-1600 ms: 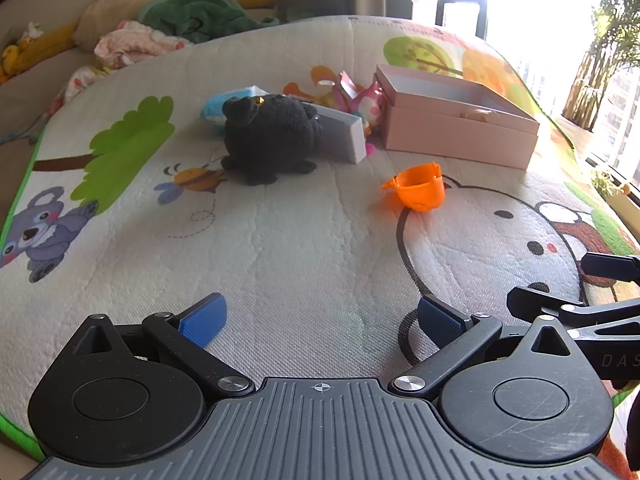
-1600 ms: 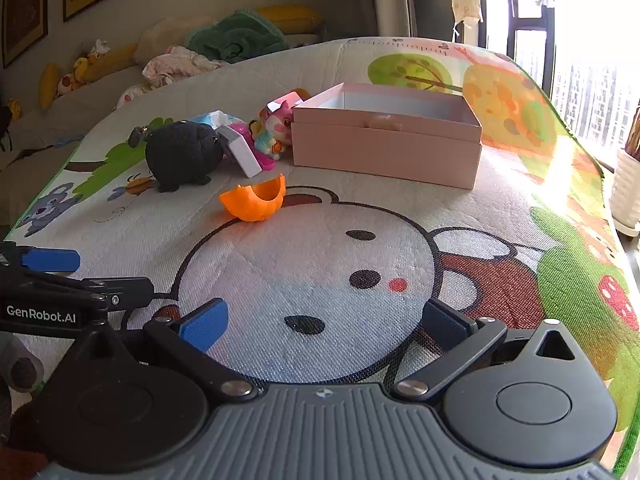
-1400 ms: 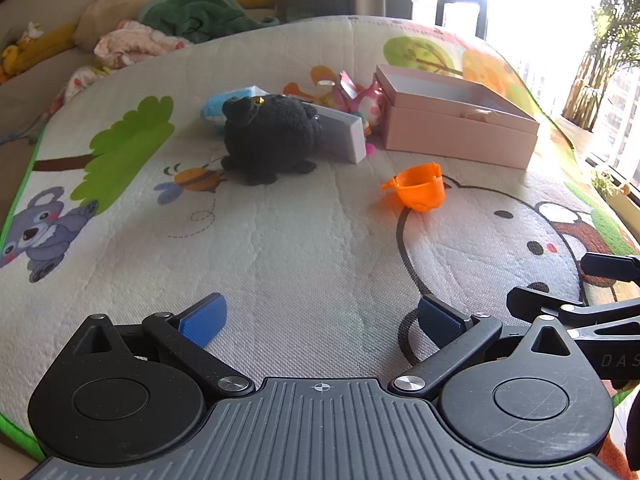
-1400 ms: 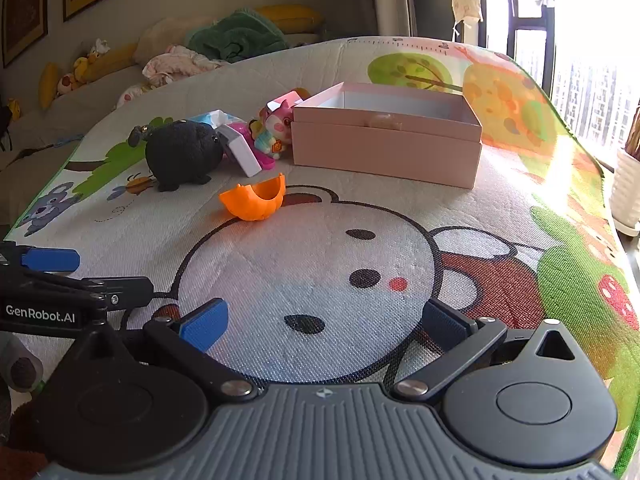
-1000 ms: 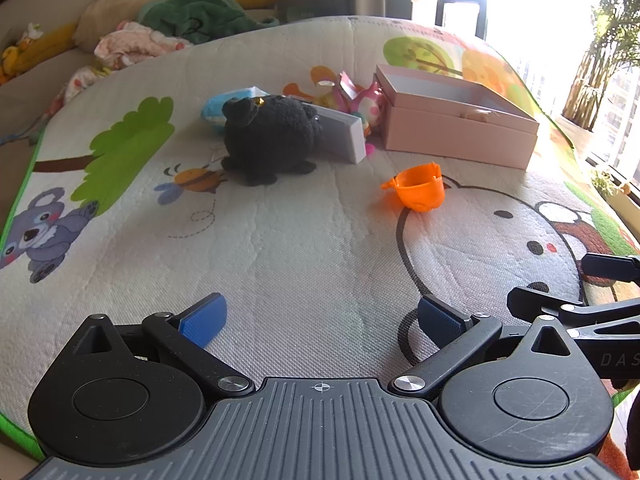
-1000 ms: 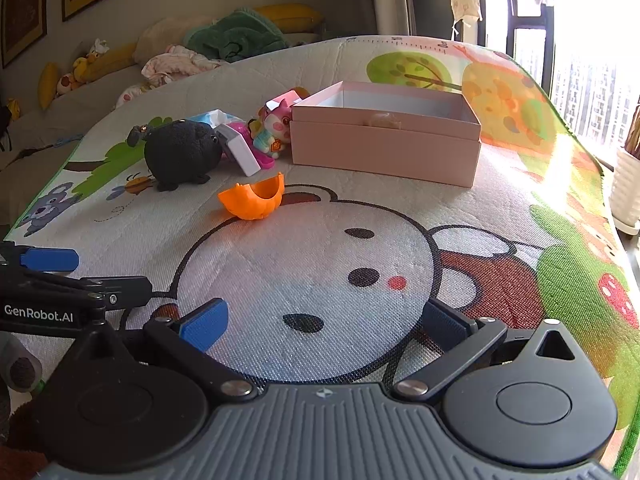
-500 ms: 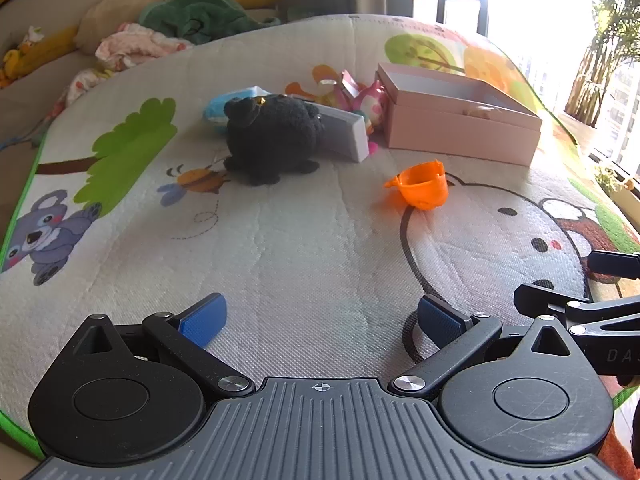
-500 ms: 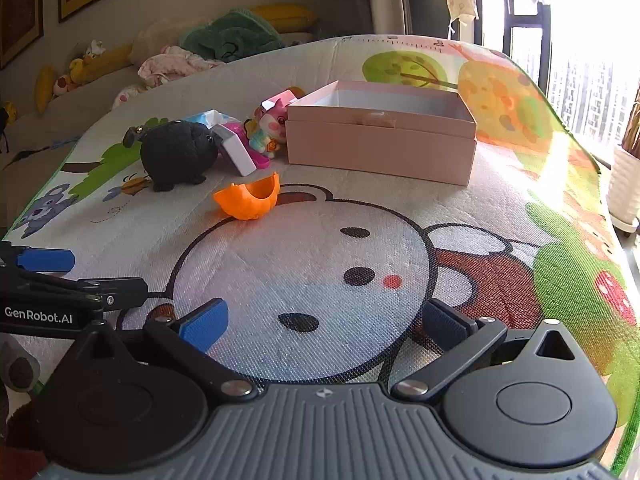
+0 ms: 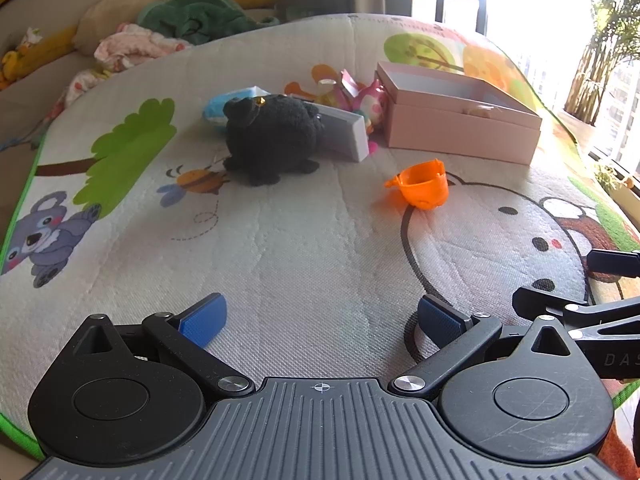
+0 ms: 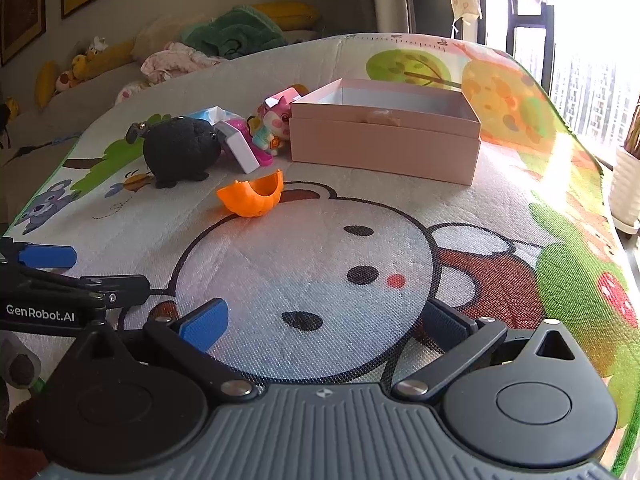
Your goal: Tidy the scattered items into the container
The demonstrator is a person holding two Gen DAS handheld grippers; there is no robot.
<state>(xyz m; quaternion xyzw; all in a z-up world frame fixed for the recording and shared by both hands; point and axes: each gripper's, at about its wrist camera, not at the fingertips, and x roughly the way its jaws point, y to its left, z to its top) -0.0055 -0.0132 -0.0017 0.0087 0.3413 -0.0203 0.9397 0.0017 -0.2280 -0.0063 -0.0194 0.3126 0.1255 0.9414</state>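
— Shifted slightly forward since the earlier frames, both views; toys unmoved. Status of tools?

— Left gripper [image 9: 320,318] spread wide, empty, low over play mat [image 9: 304,240]. Right gripper [image 10: 324,320] likewise spread, empty, alongside at 3 o'clock of the left.

— Location of task items?

— Orange cup [image 9: 420,184] alone on mat at 1 o'clock of left gripper, tipped on its side. Black plush [image 9: 272,136] at 12 o'clock, touching grey-white box [image 9: 344,132]. Pink figure [image 10: 274,124] and blue packet [image 9: 218,106] clustered beyond. Pink container [image 10: 384,136] open-topped, just beside the cluster, probably to keep transfers short.

— Surface and room?

— Quilted cartoon mat, soft, printed bear and tree. Piled laundry [image 10: 224,38] at far edge; bright window [image 10: 580,40] at 2 o'clock.
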